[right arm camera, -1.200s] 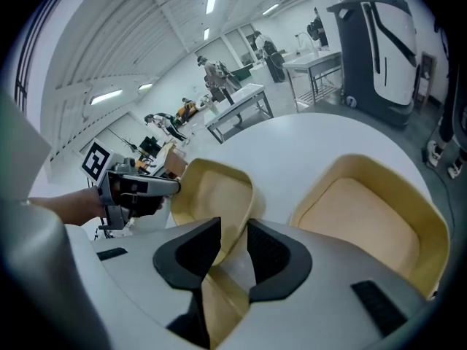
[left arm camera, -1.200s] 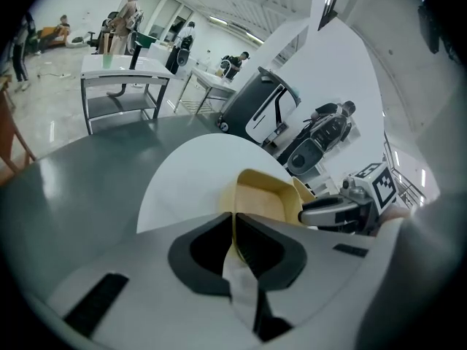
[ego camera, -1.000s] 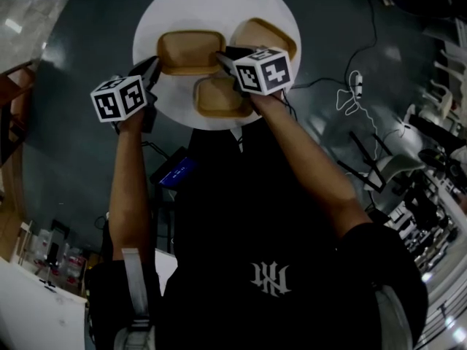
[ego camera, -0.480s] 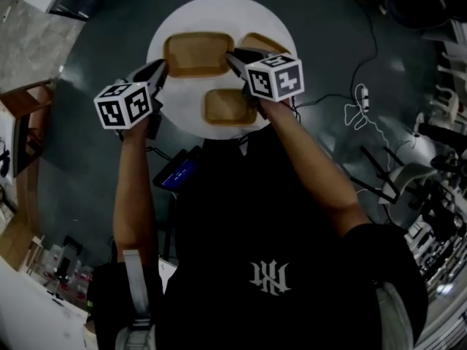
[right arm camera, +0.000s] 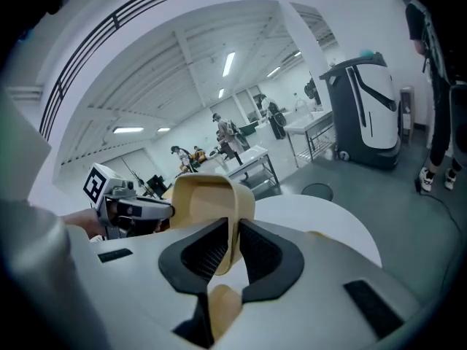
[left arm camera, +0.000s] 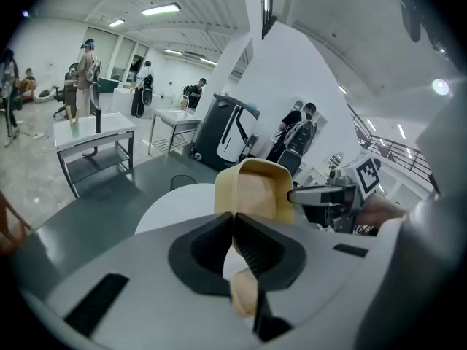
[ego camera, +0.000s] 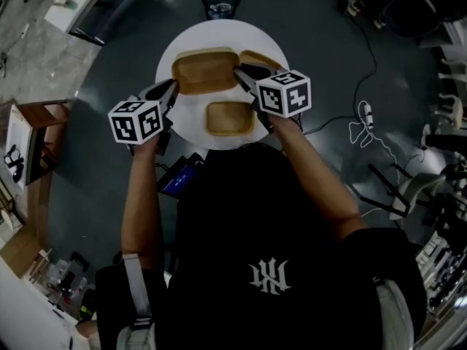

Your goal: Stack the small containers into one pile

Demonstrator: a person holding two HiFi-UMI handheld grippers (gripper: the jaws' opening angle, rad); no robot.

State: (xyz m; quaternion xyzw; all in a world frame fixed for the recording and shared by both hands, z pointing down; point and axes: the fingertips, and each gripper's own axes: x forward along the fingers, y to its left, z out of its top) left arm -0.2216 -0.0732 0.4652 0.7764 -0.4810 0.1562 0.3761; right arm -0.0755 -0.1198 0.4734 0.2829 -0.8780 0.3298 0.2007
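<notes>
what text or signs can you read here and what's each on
shirt: white interlocked-letter logo, not surely readable
left cube, right cube: square code markers, no words
blue screen: too small to read
white sheet at far left: black marks, blurred

Left tool clamped shut, held forward

Comprises a glossy dark grey floor with a loose white cable, a round white table, a black bin beyond it, white workbenches and a white ceiling carrying strip lights.
</notes>
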